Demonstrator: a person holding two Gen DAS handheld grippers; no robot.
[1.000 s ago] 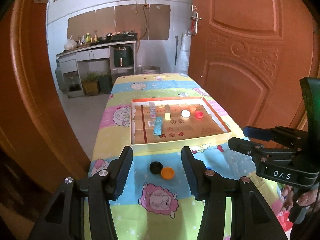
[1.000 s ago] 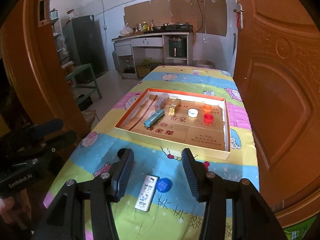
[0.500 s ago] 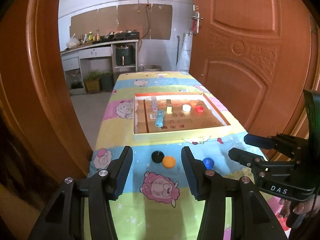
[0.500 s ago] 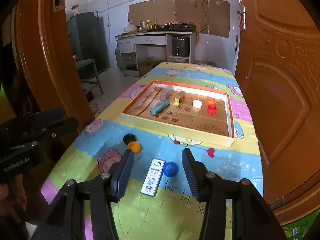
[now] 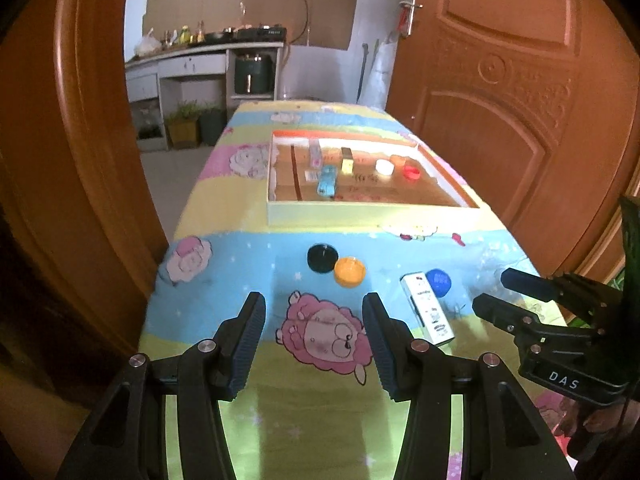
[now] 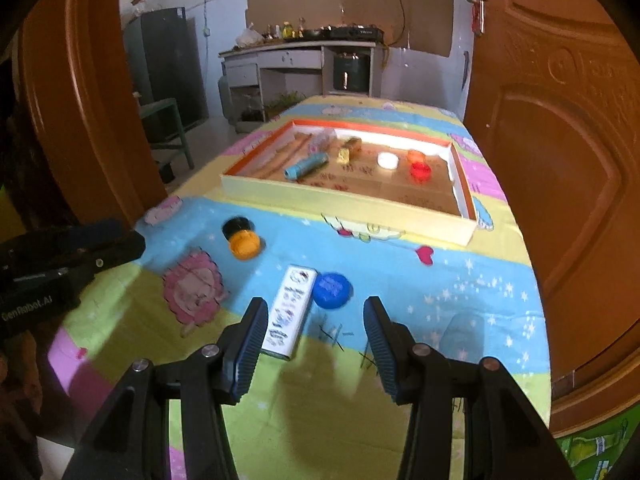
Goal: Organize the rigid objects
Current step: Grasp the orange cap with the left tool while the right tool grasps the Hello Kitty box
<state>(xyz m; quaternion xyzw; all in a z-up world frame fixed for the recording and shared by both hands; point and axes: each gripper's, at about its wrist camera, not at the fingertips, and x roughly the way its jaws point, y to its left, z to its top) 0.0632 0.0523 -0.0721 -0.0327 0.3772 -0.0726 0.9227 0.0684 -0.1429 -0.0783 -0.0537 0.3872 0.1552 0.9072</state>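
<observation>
Daylight enters from far kitchen side; back wall [image 5: 256, 8] bright, washed out. Foreground dimmer, warm orange cast from doors [image 6: 560, 140]. Both views slightly motion-blurred; box [image 6: 344, 200] contents and caps soft, print illegible. Strong fisheye bending at edges, black vignette in corners. Soft gripper shadows fall on tablecloth [image 5: 320, 400] near bottom. Mild glare on box's far inner wall.

Black cap [image 5: 321, 258], orange cap [image 5: 349, 272]
</observation>
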